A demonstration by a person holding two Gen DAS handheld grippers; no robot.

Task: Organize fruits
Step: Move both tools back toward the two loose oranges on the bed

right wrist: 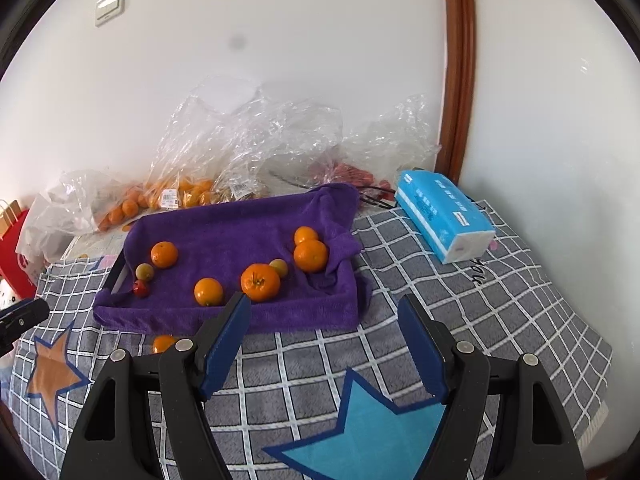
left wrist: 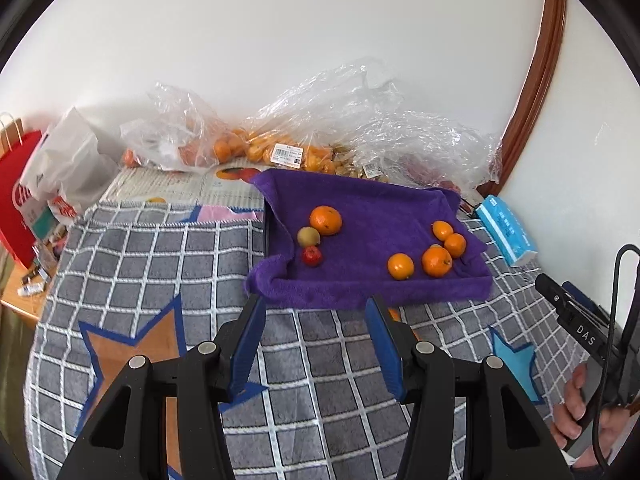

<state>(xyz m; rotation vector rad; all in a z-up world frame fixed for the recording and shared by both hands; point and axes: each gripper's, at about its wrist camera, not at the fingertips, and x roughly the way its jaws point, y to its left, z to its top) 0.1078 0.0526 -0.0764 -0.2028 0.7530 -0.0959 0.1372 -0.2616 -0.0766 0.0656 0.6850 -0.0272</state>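
Observation:
A tray lined with a purple towel (left wrist: 372,208) (right wrist: 240,216) holds several oranges (left wrist: 326,220) (right wrist: 260,282), two small green fruits (left wrist: 308,236) (right wrist: 145,271) and a small red fruit (left wrist: 311,256) (right wrist: 140,289). One orange (right wrist: 163,343) lies on the blanket in front of the tray; in the left wrist view it peeks out beside my right finger (left wrist: 394,314). My left gripper (left wrist: 316,308) is open and empty, just short of the tray's front edge. My right gripper (right wrist: 324,308) is open and empty, at the tray's front right corner.
Clear plastic bags of oranges (left wrist: 240,148) (right wrist: 176,196) lie against the wall behind the tray. A blue tissue pack (left wrist: 506,232) (right wrist: 444,216) lies right of the tray. Red and white shopping bags (left wrist: 24,192) stand at the far left. A grey checked blanket (left wrist: 160,264) covers the surface.

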